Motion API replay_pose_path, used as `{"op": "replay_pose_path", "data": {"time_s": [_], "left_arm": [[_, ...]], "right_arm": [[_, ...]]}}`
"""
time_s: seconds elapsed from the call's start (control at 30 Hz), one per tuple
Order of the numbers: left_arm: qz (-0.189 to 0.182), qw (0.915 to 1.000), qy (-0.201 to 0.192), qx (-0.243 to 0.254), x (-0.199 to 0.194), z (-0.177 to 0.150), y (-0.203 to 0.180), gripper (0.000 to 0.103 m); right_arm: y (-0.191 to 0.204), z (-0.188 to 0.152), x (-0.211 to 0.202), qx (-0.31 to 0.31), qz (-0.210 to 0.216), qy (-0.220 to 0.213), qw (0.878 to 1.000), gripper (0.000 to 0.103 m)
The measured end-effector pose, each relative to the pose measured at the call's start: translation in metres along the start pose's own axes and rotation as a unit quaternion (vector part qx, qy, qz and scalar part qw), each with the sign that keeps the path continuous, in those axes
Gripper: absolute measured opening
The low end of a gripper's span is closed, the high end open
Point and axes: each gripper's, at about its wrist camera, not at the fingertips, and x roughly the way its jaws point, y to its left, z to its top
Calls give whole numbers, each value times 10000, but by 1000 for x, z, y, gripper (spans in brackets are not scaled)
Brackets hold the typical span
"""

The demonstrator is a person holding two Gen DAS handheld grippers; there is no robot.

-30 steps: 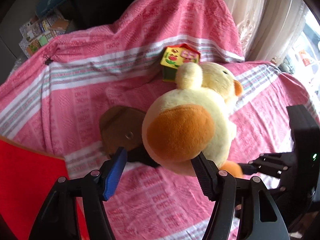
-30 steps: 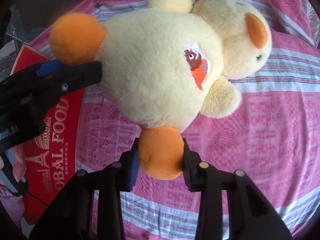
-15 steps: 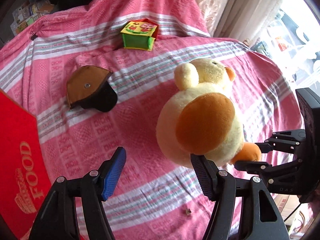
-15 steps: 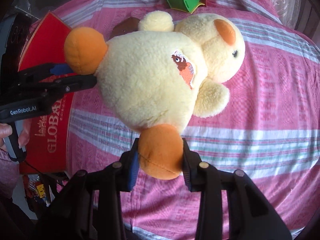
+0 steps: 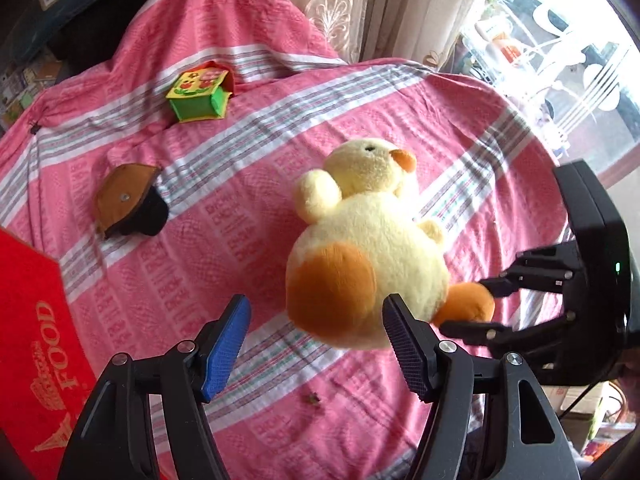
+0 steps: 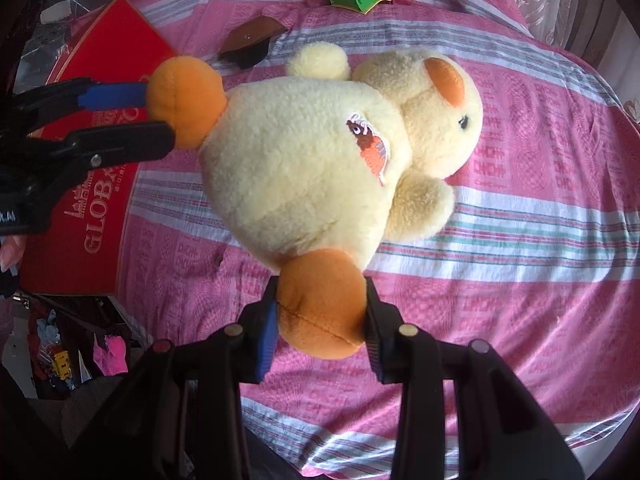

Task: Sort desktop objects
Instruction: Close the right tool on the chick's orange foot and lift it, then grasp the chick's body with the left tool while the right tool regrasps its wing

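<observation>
I've got the plush duck (image 6: 312, 160) up off the surface (image 6: 520, 300), which is covered w/ a pink striped cloth. Right tool (image 6: 320, 312) is clamped narrow on one orange foot (image 6: 320, 304), pads pressing both sides; the duck hangs from that foot, head pointing to the far right, belly patch toward my right cam.

Left tool (image 5: 316, 340) stands wide, blue pad (image 5: 224, 344) on the left side, dark pad on the right. In the left view nothing sits between the pads; the duck's orange bottom is just above and right of the gap. In the right view the duck's other orange foot (image 6: 184, 100) lies at the left tool's tips (image 6: 120, 116), blue pad behind it, dark finger in front. Can't tell if they touch it, but no squeeze visible.

Rest of the stuff on the cloth: a green/yellow fabric cube (image 5: 198, 98) at the far side, a brown-and-black pouch (image 5: 128, 206) nearer, left of the duck, and a red box (image 5: 32, 340) w/ gold lettering at the near left edge. Small dark speck (image 5: 313, 399) on the cloth near the left tool. Curtains (image 5: 400, 8) and a bright window at far right.
</observation>
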Motion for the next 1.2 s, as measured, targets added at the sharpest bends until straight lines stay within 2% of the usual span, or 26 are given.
{"op": "replay_pose_path", "data": {"time_s": [0.1, 0.2, 0.37, 0.47, 0.57, 0.7, 0.8, 1.2], "left_arm": [[-25, 9999, 112, 52, 13, 8, -12, 69], [143, 9998, 124, 112, 25, 11, -19, 69], [269, 9993, 165, 197, 34, -3, -15, 69], [229, 9995, 209, 45, 35, -13, -4, 69], [188, 9995, 211, -150, 33, -22, 5, 69], [5, 9993, 236, -295, 34, -37, 2, 69], [-66, 9988, 220, -440, 33, -43, 3, 69], [65, 9955, 209, -927, 30, -61, 32, 69]], "right_arm": [[-6, -11, -1, 101, 19, 19, 9999, 38], [-15, -21, 1, 283, 109, 51, 9995, 40], [-31, -34, -6, 774, 543, -47, 9955, 45], [-49, -36, -24, 1132, 815, -310, 9897, 45], [-70, -36, -36, 1480, 741, -518, 9848, 45], [-86, -32, -34, 1870, 700, -592, 9781, 45], [-80, -21, -22, 1886, 803, -582, 9770, 45], [-58, 8, 0, 1786, 1097, -625, 9758, 44]]}}
